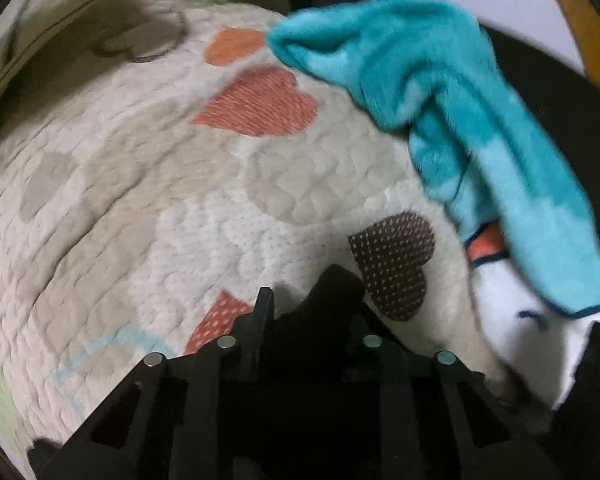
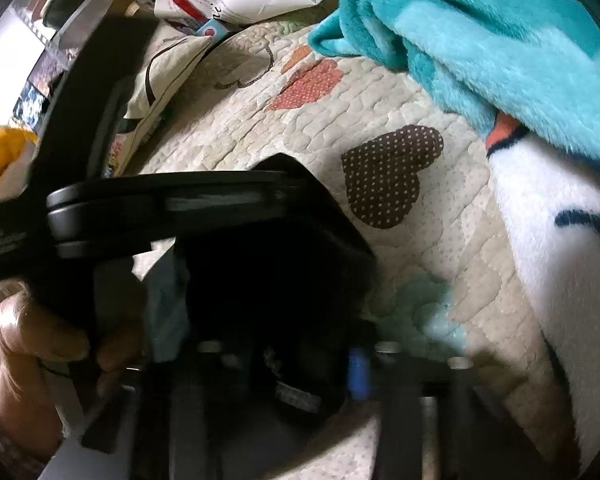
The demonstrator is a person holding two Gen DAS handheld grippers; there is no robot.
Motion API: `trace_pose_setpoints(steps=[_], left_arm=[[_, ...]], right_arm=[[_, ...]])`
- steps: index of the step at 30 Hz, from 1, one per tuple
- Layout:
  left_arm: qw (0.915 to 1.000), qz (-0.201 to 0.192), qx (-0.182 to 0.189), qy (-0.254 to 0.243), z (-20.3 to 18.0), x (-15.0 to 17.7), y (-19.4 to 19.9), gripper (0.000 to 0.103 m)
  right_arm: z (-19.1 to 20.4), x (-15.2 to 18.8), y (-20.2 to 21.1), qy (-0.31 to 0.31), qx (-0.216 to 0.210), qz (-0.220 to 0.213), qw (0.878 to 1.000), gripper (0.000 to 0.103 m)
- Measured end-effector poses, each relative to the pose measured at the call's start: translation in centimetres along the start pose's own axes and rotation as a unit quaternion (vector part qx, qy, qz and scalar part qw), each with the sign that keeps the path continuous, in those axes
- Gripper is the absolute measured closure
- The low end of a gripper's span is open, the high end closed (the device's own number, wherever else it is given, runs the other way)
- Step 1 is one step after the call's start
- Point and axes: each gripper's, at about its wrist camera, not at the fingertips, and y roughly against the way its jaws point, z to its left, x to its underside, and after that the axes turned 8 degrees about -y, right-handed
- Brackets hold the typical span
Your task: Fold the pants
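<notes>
One pair of pants (image 1: 332, 284), black, soft and crumpled, sits at 6 o'clock in the left wrist view, bunched between the 2 black fingers of the left gripper (image 1: 312, 300). Those tongs look clamped on the cloth, w/ only the left finger showing bare. 4 round metal discs line the gripper's base.

Underneath lies 1 cream quilt (image 1: 180, 184), puffy stitched texture, w/ 1 brown polka-dot heart (image 1: 396, 264) and at least 3 orange hearts. 1 teal fleece blanket (image 1: 440, 80), fuzzy and rolled, drapes from 12 to 3 o'clock.

In the right wrist view the black cloth fills the centre. 1 hand (image 2: 32, 340) grips a black tool at 8 o'clock. The right gripper (image 2: 300, 392) is dark and blurred, so its tongs' state can't be told
</notes>
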Motion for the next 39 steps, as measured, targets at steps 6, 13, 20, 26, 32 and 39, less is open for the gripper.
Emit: trace_pose_setpoints(steps=[6,13,20,26,32,39], left_arm=[[0.9977,-0.053,-0.005,0.042,1.4,2.2,5.6,0.082],[0.9819,-0.130,0.010,0.138,5.0,7.4,13.7,0.083],[0.9479,-0.199,0.020,0.248,8.3,17.2,19.4,0.083],[0.9153,-0.225,0.031,0.332,12.3,24.5,19.7,0.083],[0.8883,-0.239,0.028,0.391,15.8,28.7,19.0,0.081],[0.8624,-0.234,0.005,0.449,18.8,33.3,18.5,0.074]], right_arm=[[3.9,1.0,2.2,0.075,-0.042,-0.017,0.996,0.081],[9.2,3.8,4.8,0.148,-0.112,-0.007,0.983,0.082],[15.6,9.6,4.5,0.254,-0.142,0.043,0.956,0.082],[20.1,15.4,1.9,0.346,-0.136,0.085,0.925,0.082],[22.9,19.9,-1.3,0.430,-0.094,0.081,0.894,0.078],[23.1,23.4,-2.1,0.477,-0.090,0.087,0.870,0.050]])
